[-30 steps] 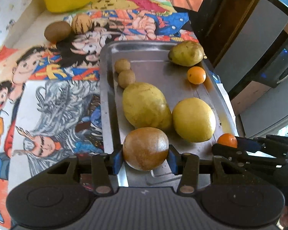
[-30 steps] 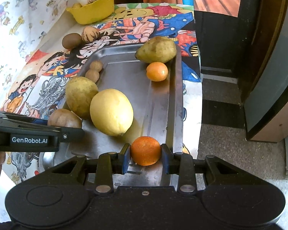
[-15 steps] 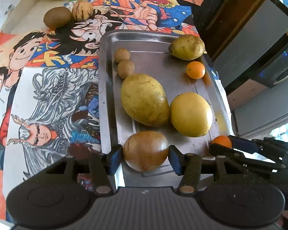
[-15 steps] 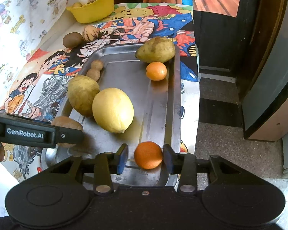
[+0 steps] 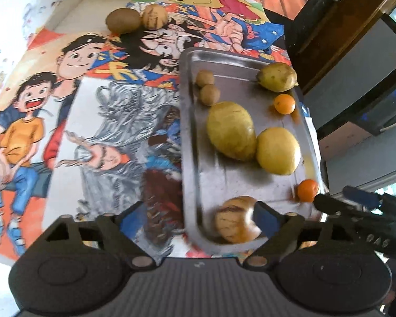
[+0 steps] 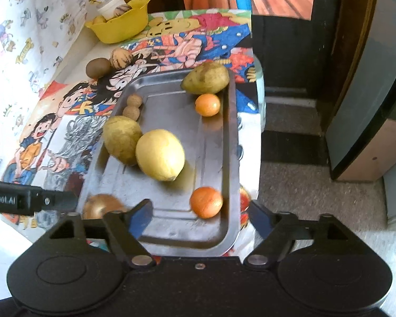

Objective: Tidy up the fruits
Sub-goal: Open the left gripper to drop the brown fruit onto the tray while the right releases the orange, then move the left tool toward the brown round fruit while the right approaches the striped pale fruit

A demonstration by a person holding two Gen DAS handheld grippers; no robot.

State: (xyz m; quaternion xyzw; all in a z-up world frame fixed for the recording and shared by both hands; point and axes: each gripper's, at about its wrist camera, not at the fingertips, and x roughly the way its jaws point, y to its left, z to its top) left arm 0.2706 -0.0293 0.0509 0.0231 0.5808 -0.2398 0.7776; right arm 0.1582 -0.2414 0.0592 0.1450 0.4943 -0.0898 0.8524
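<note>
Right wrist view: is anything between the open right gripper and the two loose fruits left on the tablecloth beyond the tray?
Yes. The metal tray with its fruit lies between the right gripper and the brown kiwi-like fruit and striped fruit; the big yellow fruit and greenish fruit sit closest to that line.

Two oranges (image 6: 207, 105) (small) (image 6: 206, 202), one tray (image 6: 231, 137)

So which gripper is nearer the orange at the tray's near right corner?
Right. The right gripper sits open just behind the orange; the left gripper is open over at the tray's left corner.
</note>
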